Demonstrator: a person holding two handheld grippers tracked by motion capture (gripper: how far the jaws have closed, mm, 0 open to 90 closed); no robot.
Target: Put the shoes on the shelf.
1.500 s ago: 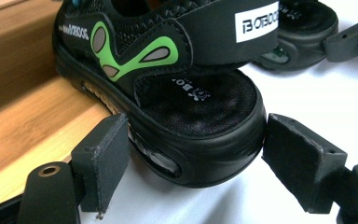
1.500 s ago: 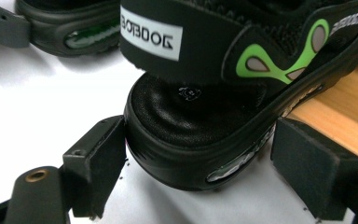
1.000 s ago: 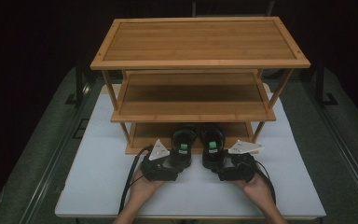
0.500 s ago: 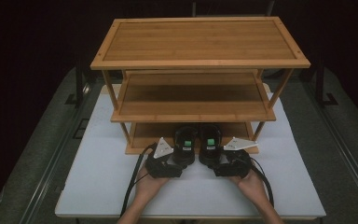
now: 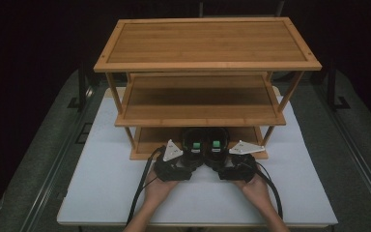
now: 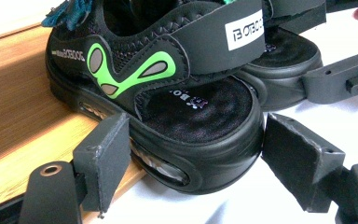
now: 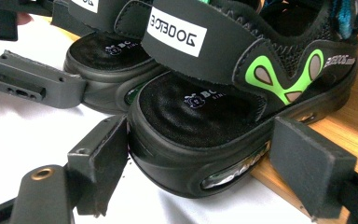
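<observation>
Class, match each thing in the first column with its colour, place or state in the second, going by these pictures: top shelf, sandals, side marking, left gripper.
Column 1
1. top shelf
2. sandals
3. side marking
4. left gripper

Column 2
A. green
B. open, a jaw on either side of a heel
C. bare wood
D. toes on the bottom shelf, heels past its front edge

Pairs: 1-C, 2-D, 3-A, 4-B
</observation>
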